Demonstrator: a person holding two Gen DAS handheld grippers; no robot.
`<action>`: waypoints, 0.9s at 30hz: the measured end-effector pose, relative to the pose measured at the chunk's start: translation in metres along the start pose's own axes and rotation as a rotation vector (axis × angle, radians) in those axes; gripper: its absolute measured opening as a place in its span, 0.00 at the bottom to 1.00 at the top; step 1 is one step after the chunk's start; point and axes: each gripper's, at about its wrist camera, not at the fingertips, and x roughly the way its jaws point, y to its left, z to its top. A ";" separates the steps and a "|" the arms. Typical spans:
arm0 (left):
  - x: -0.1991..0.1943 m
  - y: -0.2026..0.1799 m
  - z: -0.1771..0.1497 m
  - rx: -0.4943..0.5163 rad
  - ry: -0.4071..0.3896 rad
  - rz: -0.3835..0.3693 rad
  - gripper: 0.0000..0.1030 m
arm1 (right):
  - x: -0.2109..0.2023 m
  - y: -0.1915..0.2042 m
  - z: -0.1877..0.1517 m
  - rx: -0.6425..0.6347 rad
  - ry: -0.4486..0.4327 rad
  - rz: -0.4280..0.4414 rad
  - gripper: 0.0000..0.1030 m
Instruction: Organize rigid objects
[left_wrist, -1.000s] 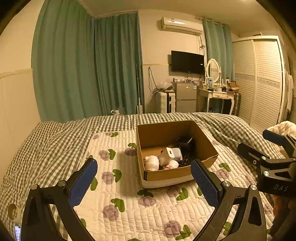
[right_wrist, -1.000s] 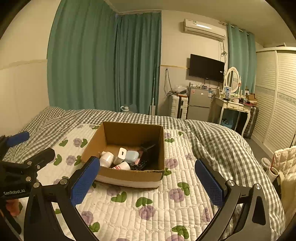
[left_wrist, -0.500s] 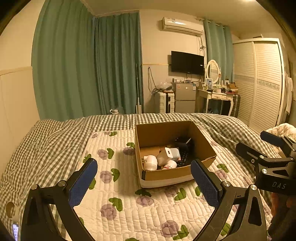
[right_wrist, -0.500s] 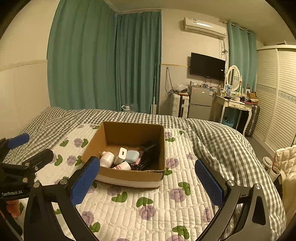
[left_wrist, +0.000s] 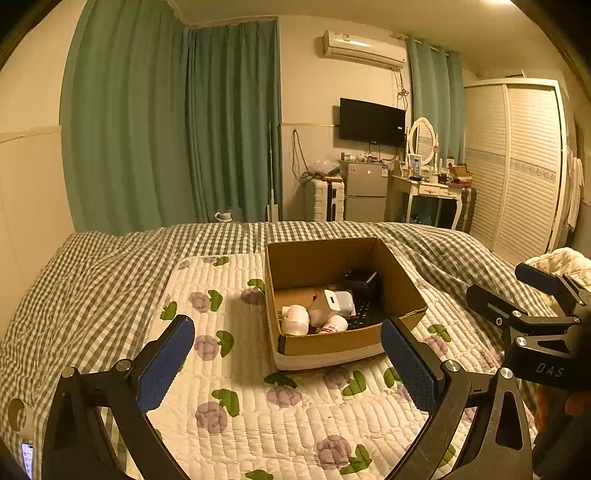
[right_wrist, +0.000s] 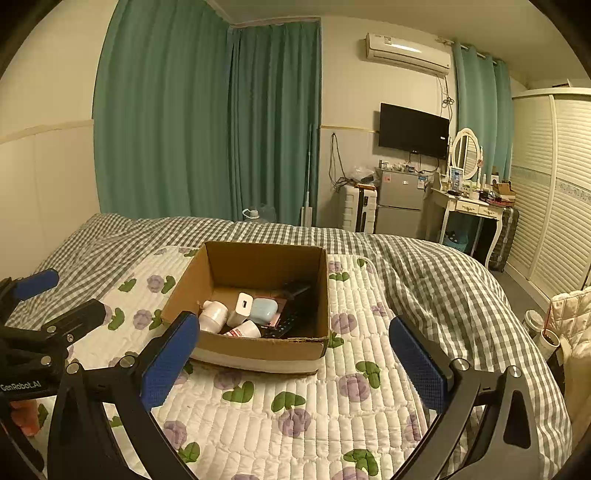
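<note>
An open cardboard box sits on a white flowered quilt on the bed. Inside it lie a white bottle, a white charger, a light blue case, a small red-labelled bottle and a black remote-like object. My left gripper is open and empty, held above the quilt in front of the box. My right gripper is open and empty, also in front of the box. Each gripper shows in the other's view.
A grey checked duvet covers the rest of the bed. Green curtains, a small fridge, a dressing table and a slatted wardrobe stand beyond the bed's far edge. A white padded item lies at the right.
Both grippers have drawn back and risen slightly from the box, so it looks a little smaller and farther. Both stay open. The things in the box have not moved.
</note>
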 end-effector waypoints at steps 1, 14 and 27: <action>0.000 0.000 0.000 -0.002 0.000 0.002 1.00 | 0.001 0.000 0.000 0.000 0.001 -0.002 1.00; -0.002 0.002 0.000 -0.022 0.005 0.009 1.00 | 0.002 0.001 -0.003 -0.012 0.001 -0.007 1.00; -0.004 -0.001 0.000 -0.003 -0.005 0.004 1.00 | 0.004 0.002 -0.004 -0.014 0.009 -0.012 1.00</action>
